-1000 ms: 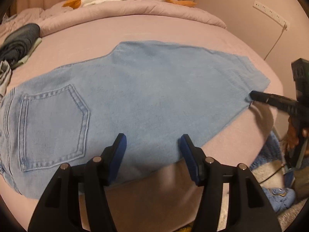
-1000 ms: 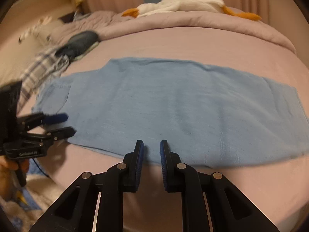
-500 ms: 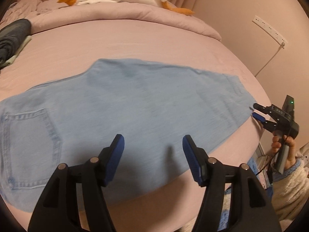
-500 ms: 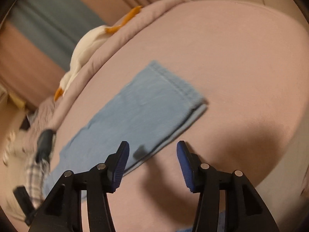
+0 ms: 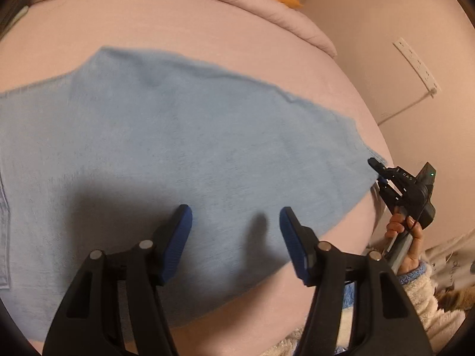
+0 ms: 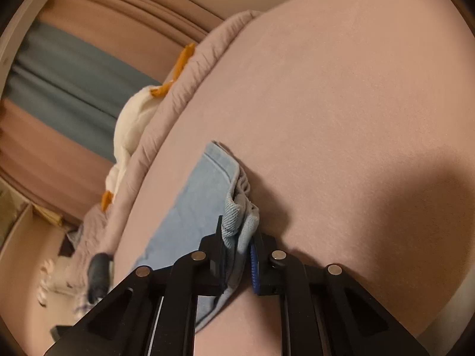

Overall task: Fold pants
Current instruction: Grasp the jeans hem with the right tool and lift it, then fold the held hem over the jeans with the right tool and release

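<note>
Denim, pale blue, lies flat on the pink bed [image 5: 207, 20]: your pants [image 5: 178, 136] are already doubled leg on leg, their long axis running across the bed's near side from the waist at one end to the hems at the other. Your right hand-held gripper [image 6: 240, 252] sits at the hem end and is clamped on the bunched cuffs, both layers pinched between its pads. Your left hand-held gripper [image 5: 234, 237] hovers over the middle of the legs with its fingers wide apart and nothing between them; whether its tips touch the cloth, I cannot tell.

So the move ahead, as I judge it, turns on one line: the waist lies far from the hem you hold, straight along that long axis, and the hem has to travel that way, over the spot where your left hand-held gripper waits. The right one is the nearer to the hem; the left is the nearer to the fold line and could pin the cloth there.

From the left wrist view you get the whole spread of the legs, the edge of a back pocket [image 5: 4, 207], and the right hand-held gripper seen from outside at the hem corner. Only the right wrist view shows the grip itself, with the cuff edges crumpled between the pads, plus the white plush goose [image 6: 130, 124] beyond the bed's far side.
</note>
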{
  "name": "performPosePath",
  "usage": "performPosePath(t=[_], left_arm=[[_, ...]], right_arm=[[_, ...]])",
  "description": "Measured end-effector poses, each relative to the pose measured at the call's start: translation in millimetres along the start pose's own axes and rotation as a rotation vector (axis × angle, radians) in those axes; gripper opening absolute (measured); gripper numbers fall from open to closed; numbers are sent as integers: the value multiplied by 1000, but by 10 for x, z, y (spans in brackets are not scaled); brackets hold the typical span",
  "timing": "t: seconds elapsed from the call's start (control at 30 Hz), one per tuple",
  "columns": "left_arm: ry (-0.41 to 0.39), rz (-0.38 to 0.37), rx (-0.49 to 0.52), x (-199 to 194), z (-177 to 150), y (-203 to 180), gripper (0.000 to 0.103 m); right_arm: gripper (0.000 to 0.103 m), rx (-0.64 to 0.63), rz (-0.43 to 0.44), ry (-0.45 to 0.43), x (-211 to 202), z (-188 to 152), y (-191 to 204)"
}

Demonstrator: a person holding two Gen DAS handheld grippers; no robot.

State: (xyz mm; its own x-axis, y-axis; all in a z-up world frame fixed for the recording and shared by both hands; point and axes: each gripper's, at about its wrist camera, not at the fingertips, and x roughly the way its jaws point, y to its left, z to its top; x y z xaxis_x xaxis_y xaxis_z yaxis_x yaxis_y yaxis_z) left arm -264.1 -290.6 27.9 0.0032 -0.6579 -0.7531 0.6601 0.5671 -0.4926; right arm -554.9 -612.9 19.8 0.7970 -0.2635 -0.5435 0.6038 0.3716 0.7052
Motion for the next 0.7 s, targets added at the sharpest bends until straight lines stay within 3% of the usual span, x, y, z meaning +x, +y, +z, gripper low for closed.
performPosePath(t=[0.17, 0.23, 0.37, 0.5, 0.7], left_arm=[[-2, 12, 15, -26, 20, -85, 62], [-18, -46, -16, -62, 62, -98, 62], [-82, -294, -140, -157, 162, -115, 69], [-111, -474, -223, -120, 245, -120, 74], [-83, -551, -381, 169, 268, 120, 72]], right_arm=[[13, -57, -116, 37, 71, 72, 144], [13, -227, -125, -9, -15, 25, 502], [13, -604, -82, -77, -190, -308, 1408], [13, -850, -23, -63, -179, -832, 1960], [13, -1097, 18, 1, 69, -1724, 2330]])
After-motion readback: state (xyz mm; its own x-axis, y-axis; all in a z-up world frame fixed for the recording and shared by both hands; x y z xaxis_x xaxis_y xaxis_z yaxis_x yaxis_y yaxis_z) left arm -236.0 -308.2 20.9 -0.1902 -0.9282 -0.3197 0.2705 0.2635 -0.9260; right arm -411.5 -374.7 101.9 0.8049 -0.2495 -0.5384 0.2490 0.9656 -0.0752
